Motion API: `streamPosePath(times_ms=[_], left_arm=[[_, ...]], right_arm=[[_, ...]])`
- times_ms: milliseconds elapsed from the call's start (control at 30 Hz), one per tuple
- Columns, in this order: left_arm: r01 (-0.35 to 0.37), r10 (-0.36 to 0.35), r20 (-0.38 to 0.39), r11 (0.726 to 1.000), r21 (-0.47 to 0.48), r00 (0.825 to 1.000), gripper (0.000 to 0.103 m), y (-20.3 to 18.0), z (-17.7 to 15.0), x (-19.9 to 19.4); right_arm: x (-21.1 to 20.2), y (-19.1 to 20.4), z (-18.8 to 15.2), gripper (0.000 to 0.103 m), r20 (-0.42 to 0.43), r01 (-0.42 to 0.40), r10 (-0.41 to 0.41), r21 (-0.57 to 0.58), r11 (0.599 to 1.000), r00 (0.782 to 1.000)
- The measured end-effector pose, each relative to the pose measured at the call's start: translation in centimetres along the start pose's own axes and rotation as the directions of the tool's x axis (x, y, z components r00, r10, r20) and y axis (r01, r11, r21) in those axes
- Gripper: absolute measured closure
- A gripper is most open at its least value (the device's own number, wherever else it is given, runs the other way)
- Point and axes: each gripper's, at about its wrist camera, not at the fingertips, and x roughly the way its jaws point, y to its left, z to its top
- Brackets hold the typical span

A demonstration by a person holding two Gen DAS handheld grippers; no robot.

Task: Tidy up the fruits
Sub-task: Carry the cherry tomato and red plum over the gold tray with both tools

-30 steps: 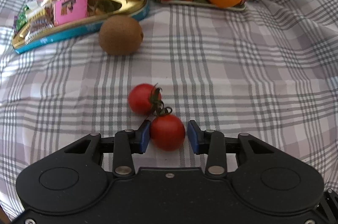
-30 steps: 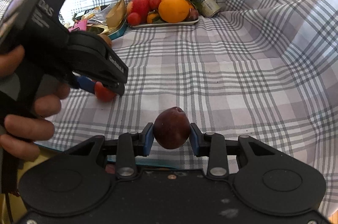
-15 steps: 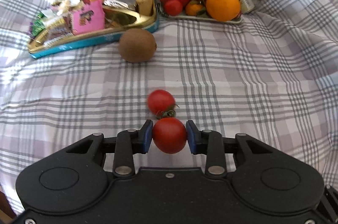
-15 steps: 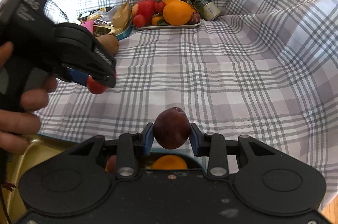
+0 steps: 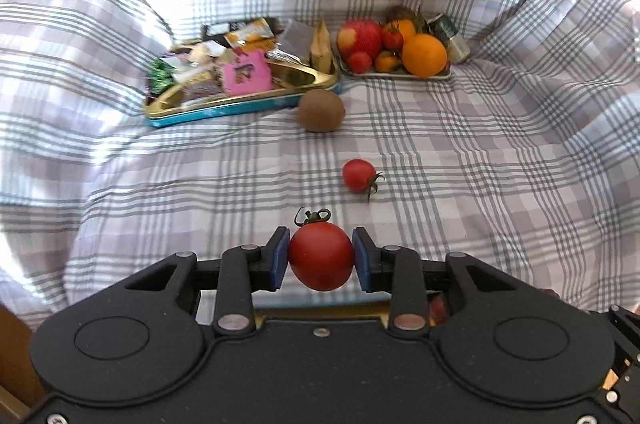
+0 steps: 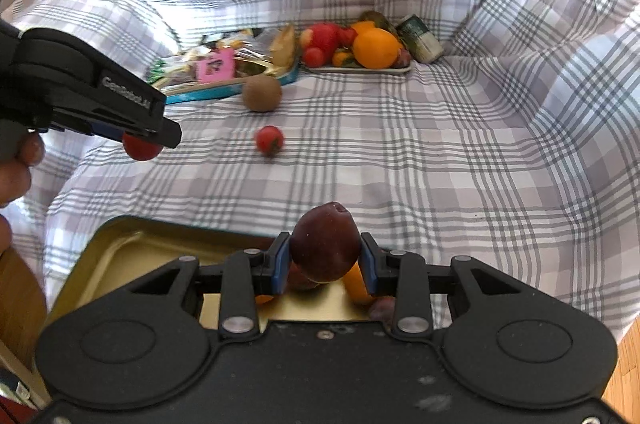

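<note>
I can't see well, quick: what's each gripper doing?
Left gripper: shut on a red tomato.
Right gripper: shut on a dark plum.

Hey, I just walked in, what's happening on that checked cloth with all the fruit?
A person is sorting fruit with a pair of tongs in each hand. The left tongs grip a cherry tomato, lifted off the checked cloth. The right tongs hold a dark plum above a gold tray that already has some fruit in it. Another tomato and a kiwi lie loose on the cloth, in front of a snack tin and a full fruit plate.
</note>
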Motion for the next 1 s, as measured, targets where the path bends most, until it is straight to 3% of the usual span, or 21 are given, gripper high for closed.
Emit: streamPosePath(times_ms=[200, 500, 700, 1000], left_arm=[[-0.04, 0.04, 0.047, 0.999, 0.002, 0.998, 0.06, 0.7, -2.8, -3.9], [-0.054, 0.055, 0.034, 0.998, -0.038, 0.998, 0.06, 0.9, -7.1, -7.0], [-0.084, 0.085, 0.025, 0.995, -0.049, 0.996, 0.06, 0.4, -9.3, -7.3], [-0.102, 0.097, -0.056, 0.991, -0.084, 0.994, 0.06, 0.8, -10.9, -5.2]], right_arm=[[-3.2, 1.8, -1.8, 0.067, 0.017, -0.052, 0.053, -0.028, 0.998, 0.998], [-7.1, 3.0, -4.7, 0.067, 0.032, -0.103, 0.105, -0.04, 0.994, 0.994], [-8.3, 2.6, -5.1, 0.066, 0.04, -0.093, 0.094, -0.027, 0.995, 0.995], [-6.8, 2.4, -6.2, 0.066, -0.028, -0.068, 0.067, -0.009, 0.998, 0.997]])
